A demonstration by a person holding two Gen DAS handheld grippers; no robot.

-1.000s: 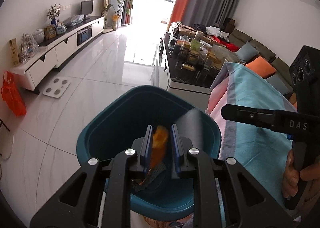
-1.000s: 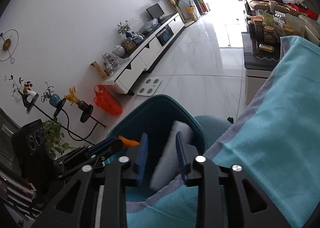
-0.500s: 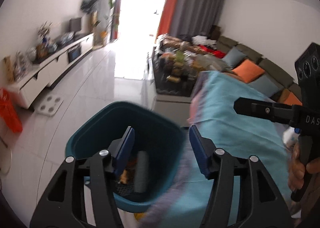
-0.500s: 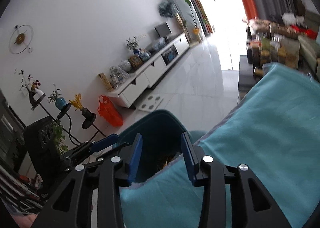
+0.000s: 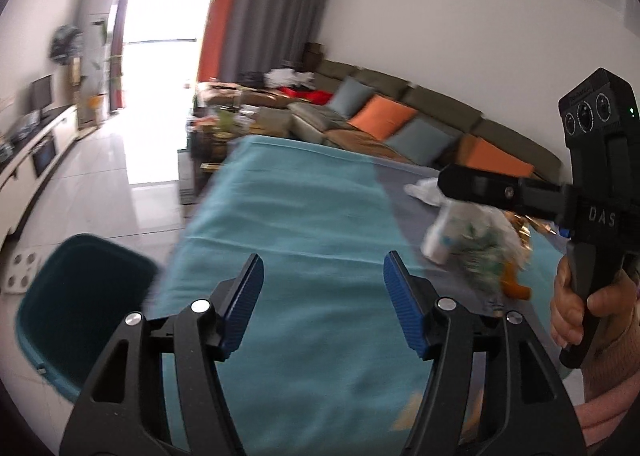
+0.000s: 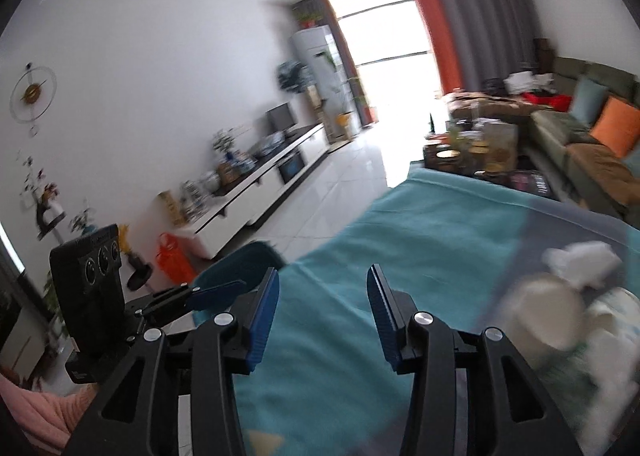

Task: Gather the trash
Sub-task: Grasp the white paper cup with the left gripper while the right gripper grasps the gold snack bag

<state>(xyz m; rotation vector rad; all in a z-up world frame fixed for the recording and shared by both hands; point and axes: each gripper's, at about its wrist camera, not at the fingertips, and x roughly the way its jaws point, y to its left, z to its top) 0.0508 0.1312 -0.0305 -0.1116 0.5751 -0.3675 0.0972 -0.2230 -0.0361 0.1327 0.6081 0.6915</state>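
Teal cloth lies bare beneath both empty grippers, left and right, jaws just opening; bin at its left edge, trash right.

Matt teal cloth over the table, glossy pale floor tiles, smooth teal plastic bin.

Below me a table under a teal cloth carries the things. The cloth has a grey band along its far side. On that band lies a blurred heap of trash: a white cup on its side, crumpled white paper just beyond the cup, and an orange scrap on the cup's near side. Off the cloth's left edge, a teal bin stands on the pale tiled floor.
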